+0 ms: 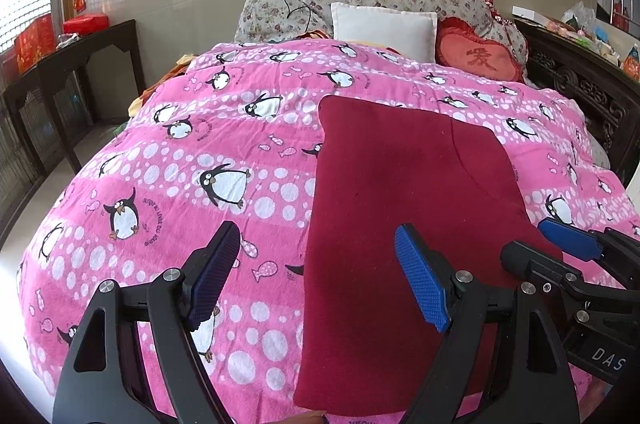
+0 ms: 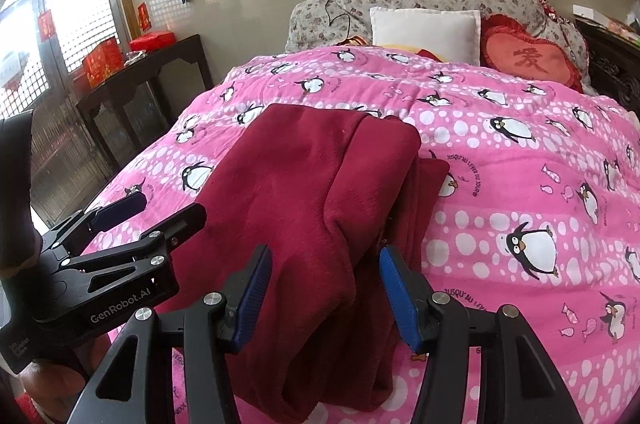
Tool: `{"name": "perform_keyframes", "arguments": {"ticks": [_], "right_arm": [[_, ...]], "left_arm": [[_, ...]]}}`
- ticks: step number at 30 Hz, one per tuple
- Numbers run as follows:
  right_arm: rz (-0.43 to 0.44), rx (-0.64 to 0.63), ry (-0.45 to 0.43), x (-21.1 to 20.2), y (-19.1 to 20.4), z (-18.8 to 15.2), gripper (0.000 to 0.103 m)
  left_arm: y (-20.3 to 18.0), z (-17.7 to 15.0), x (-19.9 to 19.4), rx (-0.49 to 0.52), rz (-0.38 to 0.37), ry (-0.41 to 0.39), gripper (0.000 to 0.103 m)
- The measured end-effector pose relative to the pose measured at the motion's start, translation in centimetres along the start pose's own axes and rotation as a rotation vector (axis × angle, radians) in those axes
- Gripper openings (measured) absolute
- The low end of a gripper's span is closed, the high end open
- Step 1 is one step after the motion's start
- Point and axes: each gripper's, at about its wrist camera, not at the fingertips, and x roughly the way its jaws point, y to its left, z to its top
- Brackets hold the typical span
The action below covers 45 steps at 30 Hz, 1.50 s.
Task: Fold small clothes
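A dark red fleece garment [image 1: 408,216] is lying folded into a long, soft rectangle on a pink penguin-print quilt [image 1: 180,152] that is covering the bed. The left tool [image 1: 318,264] is hovering wide open over the garment's left edge, gripping nothing. The right tool [image 2: 324,288] is standing wide too, its 2 blue ribbed pads straddling a raised fold. A white pillow [image 1: 384,28] and heart-shaped red cushion [image 1: 480,58] are resting at the headboard end.
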Motion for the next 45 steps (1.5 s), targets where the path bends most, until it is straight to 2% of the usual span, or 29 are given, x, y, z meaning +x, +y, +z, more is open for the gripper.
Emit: {"name": "perform_keyframes", "arguments": {"ticks": [35, 45], "right_arm": [[0.01, -0.009, 0.019, 0.76, 0.37, 0.09, 0.054], [0.012, -0.005, 0.018, 0.7, 0.38, 0.07, 0.054]], "left_arm": [[-0.17, -0.11, 0.09, 0.009, 0.001, -0.002, 0.08], [-0.05, 0.22, -0.24, 0.046, 0.001, -0.059, 0.08]]}}
